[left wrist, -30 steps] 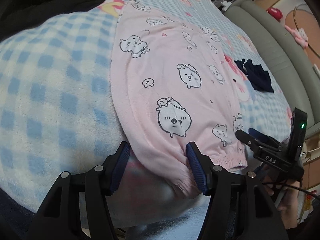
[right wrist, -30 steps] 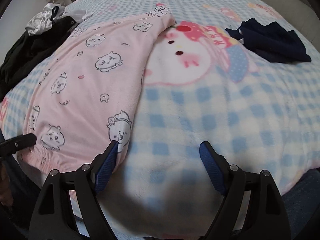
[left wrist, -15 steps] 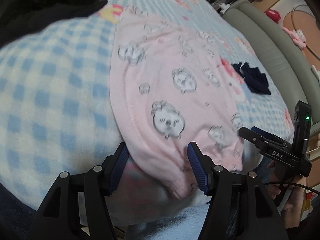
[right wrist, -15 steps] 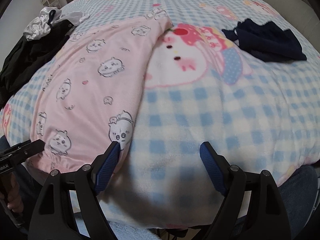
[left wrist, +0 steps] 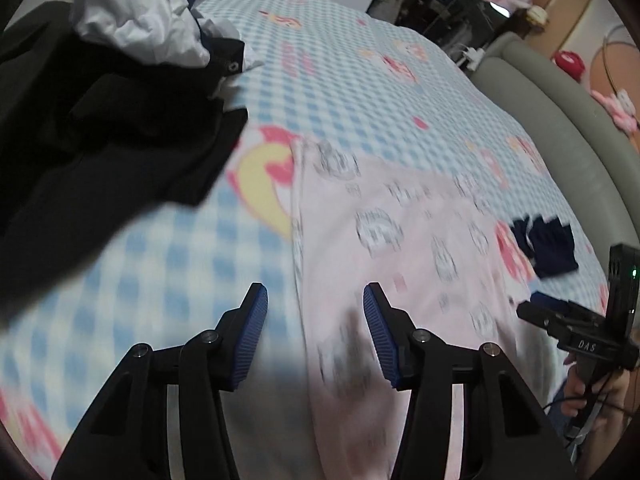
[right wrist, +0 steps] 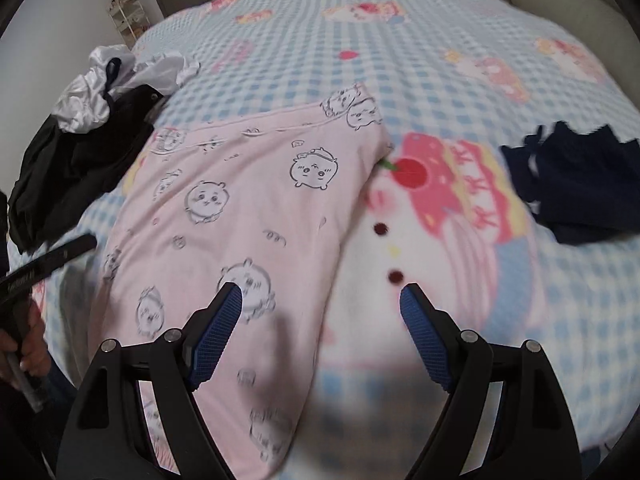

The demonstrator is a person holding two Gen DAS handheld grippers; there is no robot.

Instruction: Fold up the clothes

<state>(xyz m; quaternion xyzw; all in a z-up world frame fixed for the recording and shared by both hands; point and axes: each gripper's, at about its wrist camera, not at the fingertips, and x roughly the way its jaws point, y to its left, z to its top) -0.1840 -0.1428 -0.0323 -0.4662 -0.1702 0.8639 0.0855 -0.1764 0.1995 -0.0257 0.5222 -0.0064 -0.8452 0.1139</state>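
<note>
Pink garment [right wrist: 256, 216] – flat on checked bed [right wrist: 460, 64], laid out for folding | left claw [left wrist: 315, 328] – jaws just narrowing, nothing gripped, astride garment's left edge | right claw [right wrist: 321, 334] – wide, empty, over right edge

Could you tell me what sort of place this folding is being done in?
Most likely a bedroom at home. The clothes lie on a bed covered by a blue checked cartoon blanket, with a padded grey bed frame along one edge and a small storage rack against the far wall.
</note>
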